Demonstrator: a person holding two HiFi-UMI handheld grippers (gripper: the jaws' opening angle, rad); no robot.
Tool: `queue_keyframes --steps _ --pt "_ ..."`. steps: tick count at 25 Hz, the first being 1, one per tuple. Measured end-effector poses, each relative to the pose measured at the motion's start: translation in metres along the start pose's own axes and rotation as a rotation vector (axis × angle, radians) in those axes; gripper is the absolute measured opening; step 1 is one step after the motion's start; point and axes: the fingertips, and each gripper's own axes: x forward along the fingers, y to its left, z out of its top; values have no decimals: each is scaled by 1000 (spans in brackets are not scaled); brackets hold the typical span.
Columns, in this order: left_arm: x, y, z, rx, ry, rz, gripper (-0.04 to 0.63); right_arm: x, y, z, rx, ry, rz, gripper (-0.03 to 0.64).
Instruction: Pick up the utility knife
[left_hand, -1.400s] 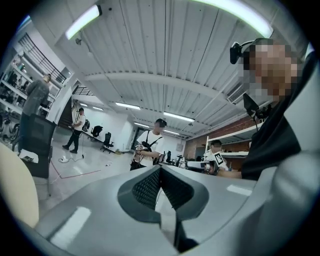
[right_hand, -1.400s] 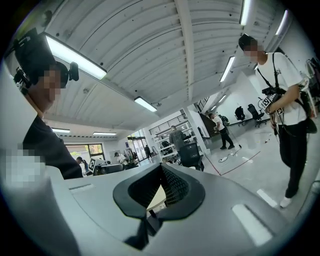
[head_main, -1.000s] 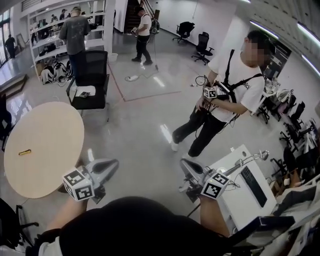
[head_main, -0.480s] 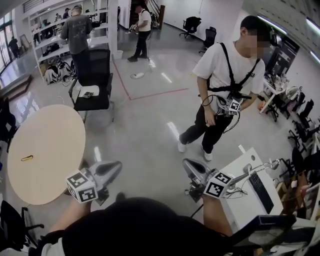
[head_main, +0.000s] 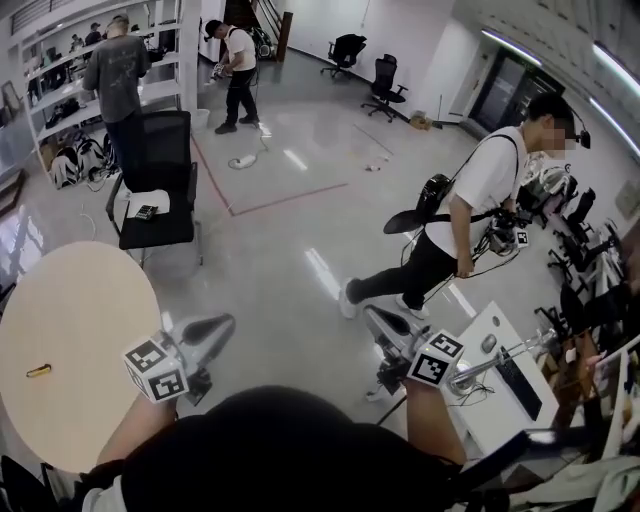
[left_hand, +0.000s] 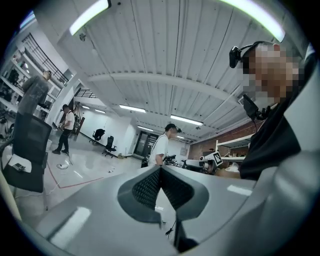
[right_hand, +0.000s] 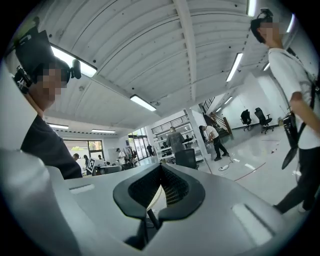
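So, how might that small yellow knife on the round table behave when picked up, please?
The utility knife looks small and slim, so probably light and stiff. Lying flat on the smooth round table, it may slide rather than roll.

Left claw (head_main: 222, 324): jaws together, nothing between them, pointing level and forward.
Right claw (head_main: 372, 320): jaws together, empty, also level.
Forearms (head_main: 132, 430): bare, stretched forward, well apart.

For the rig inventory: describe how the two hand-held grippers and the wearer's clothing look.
The left hand-held gripper and the right hand-held gripper are both smooth light grey plastic shells with dark dimpled pads. Each carries a white cube printed with black square markers. The wearer has on a black top.
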Motion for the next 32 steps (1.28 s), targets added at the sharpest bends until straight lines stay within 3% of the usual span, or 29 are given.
queue_keyframes --steps 10,22,26,32 --pt "-39 122 27 -17 -15 57 0 144 -7 -4 1 53 48 14" --pt "-74 183 43 -41 -45 255 0 242 -32 4 25 115 190 14" --pt "-53 205 41 -38 -38 315 0 267 -67 -1 52 130 244 14" --pt "22 239 47 -8 -46 412 0 302 -164 17 96 132 324 14"
